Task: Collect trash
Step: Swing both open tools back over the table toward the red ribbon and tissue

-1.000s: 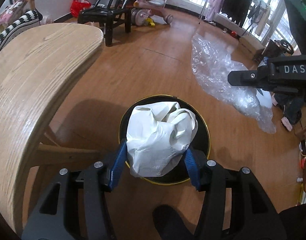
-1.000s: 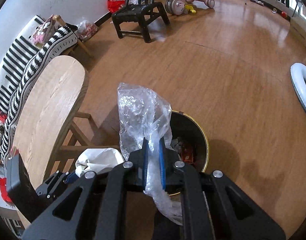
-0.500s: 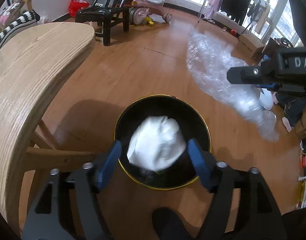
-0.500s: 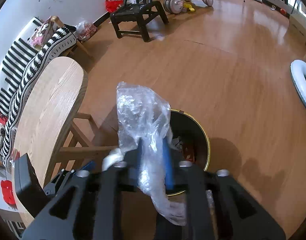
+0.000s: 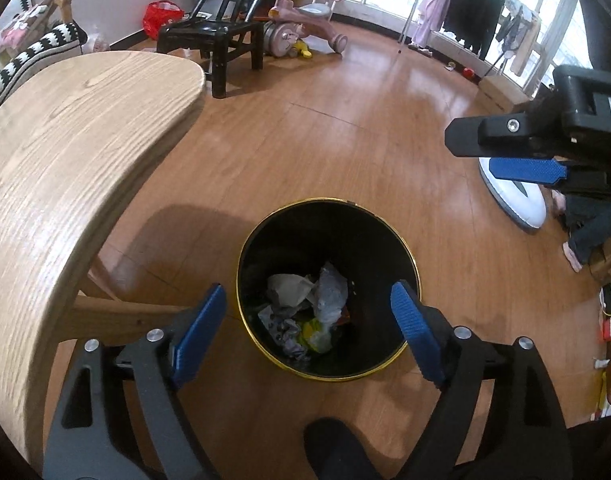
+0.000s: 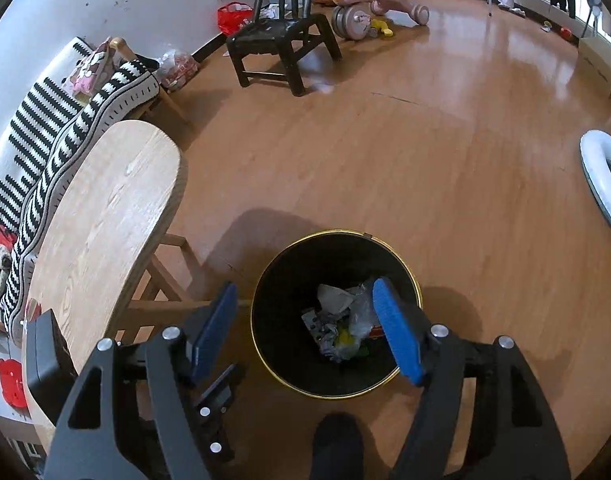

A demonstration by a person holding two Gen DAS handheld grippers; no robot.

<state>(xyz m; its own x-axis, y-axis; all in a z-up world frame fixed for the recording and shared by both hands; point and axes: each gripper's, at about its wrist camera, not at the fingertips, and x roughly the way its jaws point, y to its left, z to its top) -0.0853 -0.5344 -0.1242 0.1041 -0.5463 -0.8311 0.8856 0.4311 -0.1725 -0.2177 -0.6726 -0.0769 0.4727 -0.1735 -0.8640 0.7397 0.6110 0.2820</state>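
A black trash bin with a gold rim [image 5: 401, 240] [image 6: 413, 280] stands on the wooden floor below both grippers. Crumpled white paper [image 5: 289, 288] [image 6: 335, 298], a clear plastic bag [image 5: 331, 294] [image 6: 363, 312] and other scraps lie at its bottom. My left gripper [image 5: 309, 328] hangs above the bin, jaws still opening, nothing between the blue pads. My right gripper [image 6: 305, 328] is also over the bin with jaws opening and empty; one of its fingers [image 5: 521, 170] shows at the right in the left wrist view.
A curved light-wood table [image 5: 65, 152] [image 6: 101, 220] stands to the left of the bin, with a striped sofa [image 6: 37, 132] behind it. A black stool [image 6: 281, 40], a pink ride-on toy [image 5: 305, 28], a white ring [image 6: 601, 184] and a clothes rack [image 5: 477, 16] stand farther off.
Both grippers opened. The crumpled white paper dropped from the left gripper into the bin, and the clear plastic bag dropped from the right gripper into the bin.
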